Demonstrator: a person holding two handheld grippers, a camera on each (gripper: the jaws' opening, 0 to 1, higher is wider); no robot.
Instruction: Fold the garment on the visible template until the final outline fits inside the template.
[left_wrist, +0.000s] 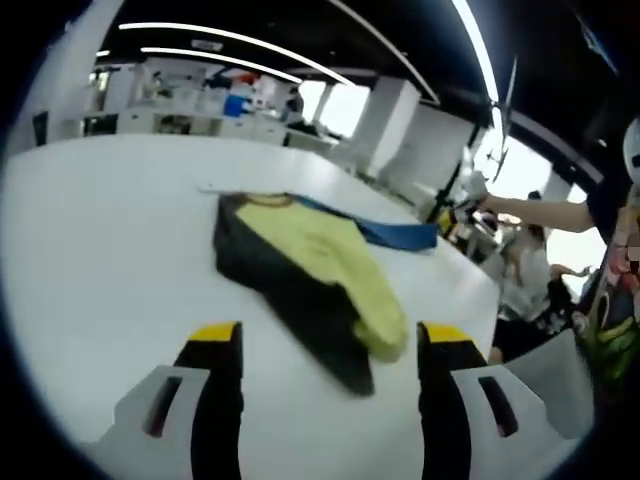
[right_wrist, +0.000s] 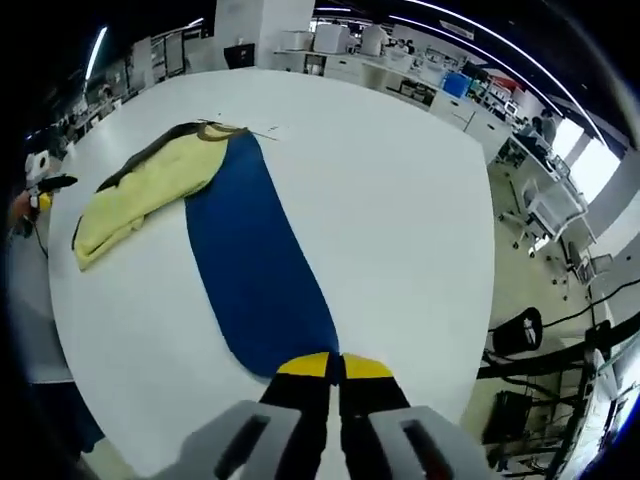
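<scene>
We are early in folding: the yellow-and-black cloth garment lies rumpled beside the blue template sheet on the white table. Left claw gapes apart, empty; right claw is pressed together at the template's edge, whether pinching it we cannot tell. Next we should grasp and spread the garment.

The left gripper view looks low across the white table at the yellow-and-black garment close ahead; the right gripper view looks down from higher, along the blue template, sharing garment and table
</scene>
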